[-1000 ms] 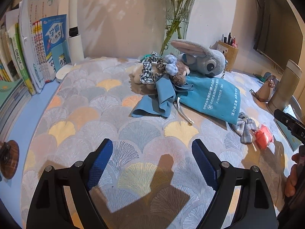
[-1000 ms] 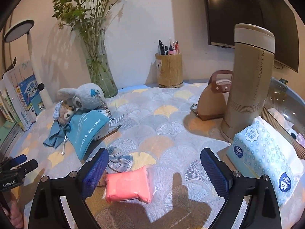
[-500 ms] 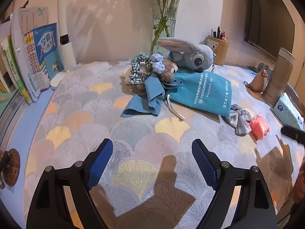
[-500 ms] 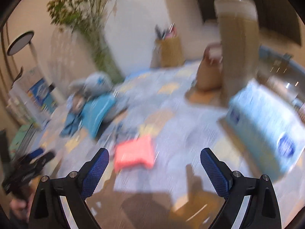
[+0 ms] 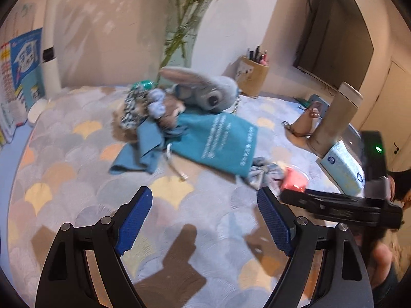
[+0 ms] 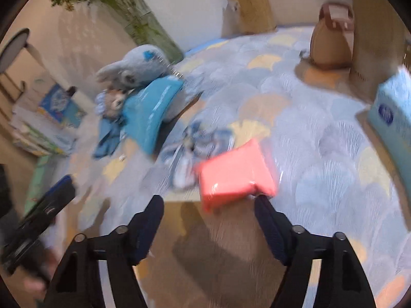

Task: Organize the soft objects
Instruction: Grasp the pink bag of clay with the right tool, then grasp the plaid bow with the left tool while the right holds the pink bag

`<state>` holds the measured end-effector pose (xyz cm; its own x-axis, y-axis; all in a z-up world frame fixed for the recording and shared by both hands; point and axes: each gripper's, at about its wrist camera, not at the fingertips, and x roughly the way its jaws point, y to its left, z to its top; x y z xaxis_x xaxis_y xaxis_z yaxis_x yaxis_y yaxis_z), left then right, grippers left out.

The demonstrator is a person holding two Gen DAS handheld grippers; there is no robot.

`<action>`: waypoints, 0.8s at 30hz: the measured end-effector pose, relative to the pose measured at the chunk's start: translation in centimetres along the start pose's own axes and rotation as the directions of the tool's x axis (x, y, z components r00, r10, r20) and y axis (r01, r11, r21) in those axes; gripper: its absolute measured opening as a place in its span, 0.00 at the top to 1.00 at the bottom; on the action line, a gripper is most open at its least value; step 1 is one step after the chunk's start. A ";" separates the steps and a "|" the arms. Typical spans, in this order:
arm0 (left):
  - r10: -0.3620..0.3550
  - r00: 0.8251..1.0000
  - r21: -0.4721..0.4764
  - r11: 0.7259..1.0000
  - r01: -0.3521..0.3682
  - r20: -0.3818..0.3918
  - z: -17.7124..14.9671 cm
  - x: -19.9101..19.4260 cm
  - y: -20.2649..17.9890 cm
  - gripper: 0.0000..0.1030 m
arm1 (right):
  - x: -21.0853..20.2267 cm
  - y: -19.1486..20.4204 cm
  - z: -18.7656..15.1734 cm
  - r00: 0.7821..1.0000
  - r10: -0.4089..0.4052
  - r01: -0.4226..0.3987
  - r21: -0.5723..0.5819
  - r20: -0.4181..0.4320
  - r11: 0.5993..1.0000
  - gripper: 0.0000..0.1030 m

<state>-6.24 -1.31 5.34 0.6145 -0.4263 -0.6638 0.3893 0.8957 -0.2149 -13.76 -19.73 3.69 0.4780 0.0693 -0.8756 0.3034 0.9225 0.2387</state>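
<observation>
A pink wrapped soft block [image 6: 235,173] lies on the fan-patterned cloth, touching a plaid bow [image 6: 195,148]. My right gripper [image 6: 208,202] points down at the block. Its jaws are closing, the block's near edge lies just between the tips, and the pads do not press on it. Farther left lie a teal drawstring bag [image 6: 151,110], a grey plush rabbit [image 6: 136,66] and a small bear plush [image 5: 154,105] on a blue cloth [image 5: 138,154]. My left gripper [image 5: 203,197] hovers open over bare cloth, nothing between its fingers. The right gripper's black body [image 5: 334,205] crosses the left wrist view.
A tissue pack [image 6: 395,118], a tall beige flask [image 5: 334,123] and a small brown bag [image 6: 331,36] stand at the right. A pen holder [image 6: 250,10] and a glass vase [image 6: 151,30] are at the back wall. Books [image 5: 20,77] line the left; a monitor [image 5: 334,25] hangs at the right.
My right gripper has dipped towards the pink block and its jaws have narrowed. The left gripper has lifted and swung right, and the right gripper now shows in its view.
</observation>
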 end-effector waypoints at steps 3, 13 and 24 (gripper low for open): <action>-0.015 1.000 0.021 1.000 0.015 -0.012 0.3 0.5 -1.0 0.20 | 1.2 0.6 1.0 0.997 -0.064 0.064 0.006 0.032 0.998 0.31; -0.180 0.972 0.151 0.968 0.203 -0.151 1.0 4.8 -5.6 0.37 | 0.0 -2.1 1.6 0.989 -0.128 0.129 -0.005 0.075 0.992 0.58; -0.125 0.965 0.177 0.970 0.167 -0.229 2.2 11.4 -8.1 0.49 | -1.7 -5.8 1.4 0.982 -0.148 0.153 -0.038 0.119 0.987 0.58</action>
<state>-0.83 -13.73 1.07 0.3874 -0.4942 -0.7783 0.6014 0.7753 -0.1929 -15.17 -25.74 4.44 0.5222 -0.1134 -0.8452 0.3419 0.9358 0.0857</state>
